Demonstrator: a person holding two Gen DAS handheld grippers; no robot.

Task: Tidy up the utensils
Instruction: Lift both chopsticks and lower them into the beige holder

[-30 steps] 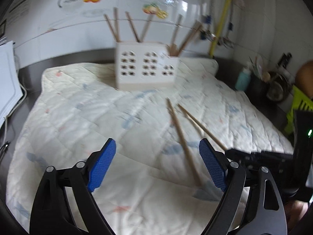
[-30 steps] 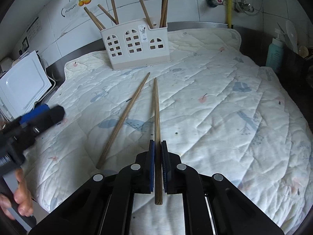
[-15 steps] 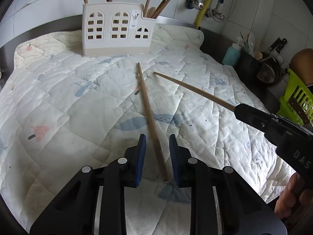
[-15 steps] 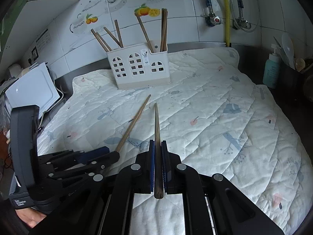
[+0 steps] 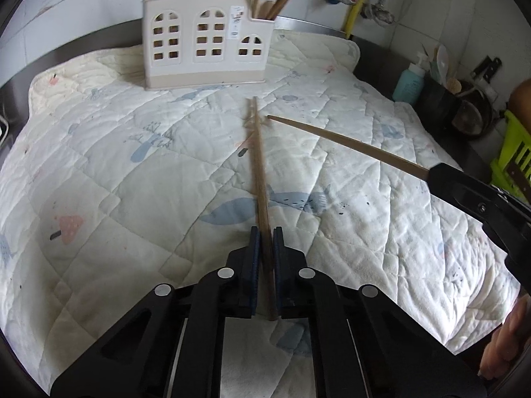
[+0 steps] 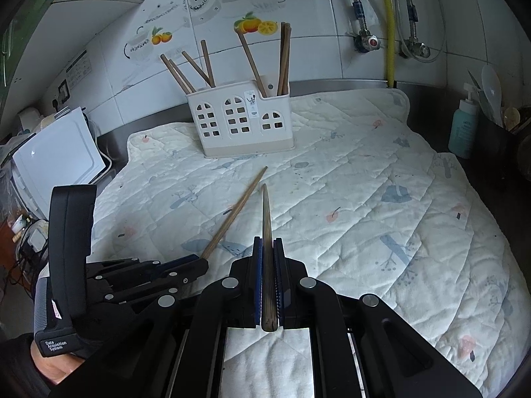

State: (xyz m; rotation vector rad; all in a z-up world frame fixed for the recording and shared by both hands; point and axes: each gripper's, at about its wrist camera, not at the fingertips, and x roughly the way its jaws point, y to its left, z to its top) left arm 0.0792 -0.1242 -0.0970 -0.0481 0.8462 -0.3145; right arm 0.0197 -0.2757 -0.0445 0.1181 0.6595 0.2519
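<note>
A white utensil holder (image 5: pixel 202 46) (image 6: pixel 244 122) with arched cut-outs stands at the back of a quilted mat and holds several wooden chopsticks. My left gripper (image 5: pixel 264 242) is shut on a wooden chopstick (image 5: pixel 259 162) that points toward the holder. In the right wrist view this gripper (image 6: pixel 186 265) sits at the lower left with its chopstick (image 6: pixel 237 210). My right gripper (image 6: pixel 268 248) is shut on a second chopstick (image 6: pixel 266 219), held above the mat. That chopstick (image 5: pixel 348 142) enters the left wrist view from the right.
The quilted mat (image 6: pixel 381 199) covers a steel counter. A white appliance (image 6: pixel 56 159) stands at the left. A teal bottle (image 6: pixel 463 129) and a dark pot with utensils stand at the right. A green basket (image 5: pixel 514 156) is at the far right. Pipes run along the tiled wall.
My left gripper went from wide open to shut on the chopstick that lay on the mat. My right gripper has lifted its chopstick off the mat.
</note>
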